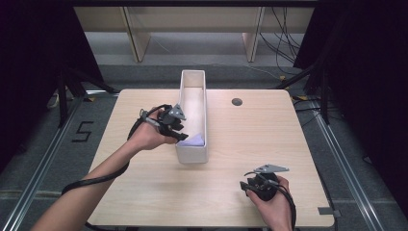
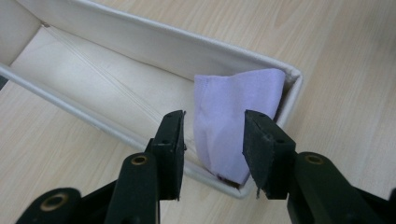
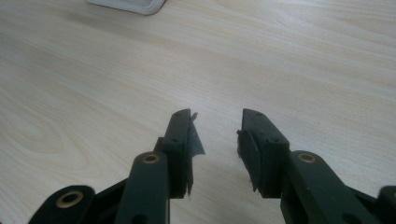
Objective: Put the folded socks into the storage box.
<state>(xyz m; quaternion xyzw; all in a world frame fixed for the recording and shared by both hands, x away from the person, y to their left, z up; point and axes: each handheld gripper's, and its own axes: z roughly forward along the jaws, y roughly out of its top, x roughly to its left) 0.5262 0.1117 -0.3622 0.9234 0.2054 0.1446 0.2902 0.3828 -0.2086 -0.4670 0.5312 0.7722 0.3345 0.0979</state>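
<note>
A folded lilac cloth (image 2: 233, 116) lies in the near end of a long white box (image 2: 140, 46), leaning against its end wall. In the high view the lilac cloth (image 1: 195, 139) shows inside the white box (image 1: 192, 155) at mid-table. My left gripper (image 2: 214, 140) hovers just above the box's near edge, open, its jaws standing apart on either side of the cloth without touching it. From above, the left gripper (image 1: 182, 135) sits at the box's left wall. My right gripper (image 3: 217, 140) is open over bare wood, seen as the right gripper (image 1: 246, 187) near the table's front right.
The wooden table (image 1: 159, 192) has a round cable hole (image 1: 236, 101) behind the box's right side. The far part of the box interior (image 1: 193, 103) holds nothing. Black cables trail from both hands. Shelving legs stand beyond the table.
</note>
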